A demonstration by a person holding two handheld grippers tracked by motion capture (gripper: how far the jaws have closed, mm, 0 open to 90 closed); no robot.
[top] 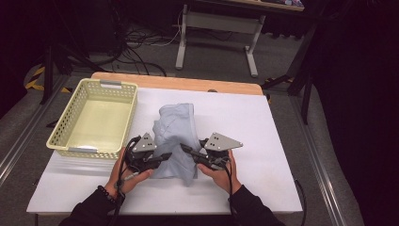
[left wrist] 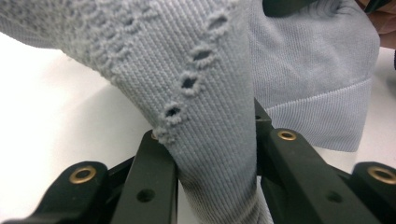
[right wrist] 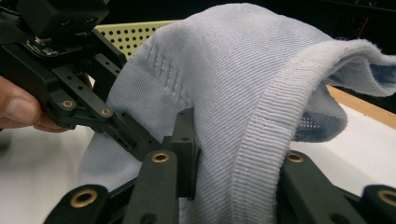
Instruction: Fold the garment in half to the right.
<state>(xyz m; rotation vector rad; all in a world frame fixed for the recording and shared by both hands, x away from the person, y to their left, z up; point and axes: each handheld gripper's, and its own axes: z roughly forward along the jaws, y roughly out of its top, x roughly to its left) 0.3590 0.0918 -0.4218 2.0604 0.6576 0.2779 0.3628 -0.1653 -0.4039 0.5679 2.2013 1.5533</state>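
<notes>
White surface holds a grey sweater. Left gripper and right gripper jaws pinch its cloth, mid-fold. Next, I think, lift it together toward the basket.

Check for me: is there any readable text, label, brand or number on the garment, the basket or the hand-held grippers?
None: no view shows readable text.
Grey knit garment: no tag or print visible, just knit pattern and eyelet holes.
Yellow basket: plain perforated walls, no label.
Left hand-held gripper and right hand-held gripper: no markings legible.
</notes>
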